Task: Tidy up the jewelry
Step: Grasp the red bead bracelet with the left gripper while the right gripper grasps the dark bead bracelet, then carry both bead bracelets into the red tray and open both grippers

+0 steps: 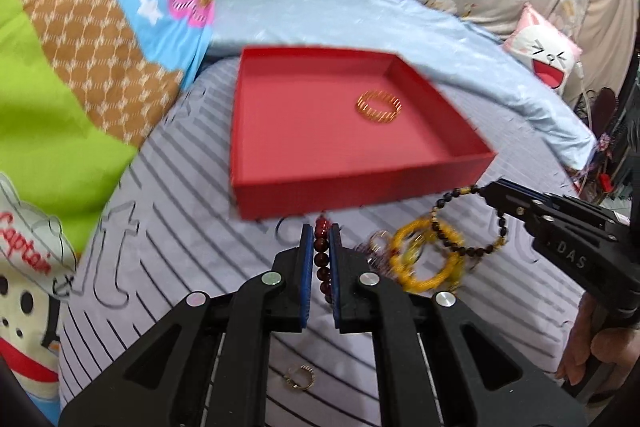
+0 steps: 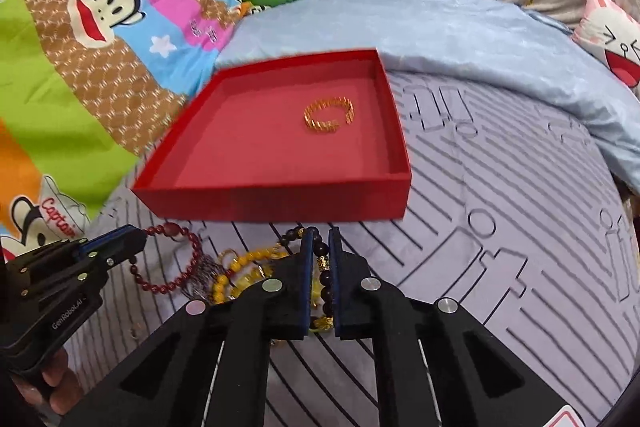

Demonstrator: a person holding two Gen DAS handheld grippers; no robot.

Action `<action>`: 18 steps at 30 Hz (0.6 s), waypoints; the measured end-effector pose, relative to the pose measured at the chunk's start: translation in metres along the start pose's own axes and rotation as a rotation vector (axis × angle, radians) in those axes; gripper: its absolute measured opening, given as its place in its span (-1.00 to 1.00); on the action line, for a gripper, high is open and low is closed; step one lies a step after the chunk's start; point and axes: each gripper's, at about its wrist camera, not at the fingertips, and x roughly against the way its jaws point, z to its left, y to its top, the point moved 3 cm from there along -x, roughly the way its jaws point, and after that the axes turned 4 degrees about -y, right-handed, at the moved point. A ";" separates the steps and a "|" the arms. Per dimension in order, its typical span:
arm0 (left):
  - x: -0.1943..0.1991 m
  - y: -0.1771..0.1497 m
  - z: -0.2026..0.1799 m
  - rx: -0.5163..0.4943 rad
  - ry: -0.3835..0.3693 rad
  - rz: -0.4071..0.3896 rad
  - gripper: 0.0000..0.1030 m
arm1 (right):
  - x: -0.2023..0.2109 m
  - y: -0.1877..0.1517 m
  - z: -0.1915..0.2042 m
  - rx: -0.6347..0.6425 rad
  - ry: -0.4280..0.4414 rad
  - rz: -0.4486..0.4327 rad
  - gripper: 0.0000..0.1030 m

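A red tray (image 1: 248, 131) (image 2: 280, 201) lies on the striped bedsheet with a gold bangle (image 1: 379, 105) (image 2: 329, 115) inside it. My left gripper (image 1: 321, 233) (image 2: 138, 241) is shut on a dark red bead bracelet (image 1: 322, 261) (image 2: 188, 267), just in front of the tray. My right gripper (image 2: 321, 237) (image 1: 486, 191) is shut on a black bead bracelet with gold beads (image 2: 323, 279) (image 1: 472, 227), also in front of the tray. A yellow bead bracelet (image 1: 426, 255) (image 2: 244, 273) lies on the sheet between the two grippers.
A small gold ring (image 1: 300, 379) lies on the sheet under my left gripper. A light blue blanket (image 1: 440, 39) lies behind the tray. A cartoon quilt (image 1: 80, 67) is at the left, and a white face cushion (image 1: 548, 55) at the right.
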 end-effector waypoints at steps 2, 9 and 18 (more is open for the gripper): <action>0.007 0.012 -0.004 -0.015 -0.007 -0.027 -0.85 | 0.008 0.012 0.004 0.014 0.009 -0.026 -0.85; 0.022 0.061 -0.014 -0.066 -0.039 -0.102 -0.85 | 0.018 0.056 0.007 0.022 0.071 -0.072 -0.85; -0.007 0.123 -0.020 -0.123 -0.025 -0.157 -0.85 | -0.015 0.108 0.018 0.057 0.067 -0.093 -0.85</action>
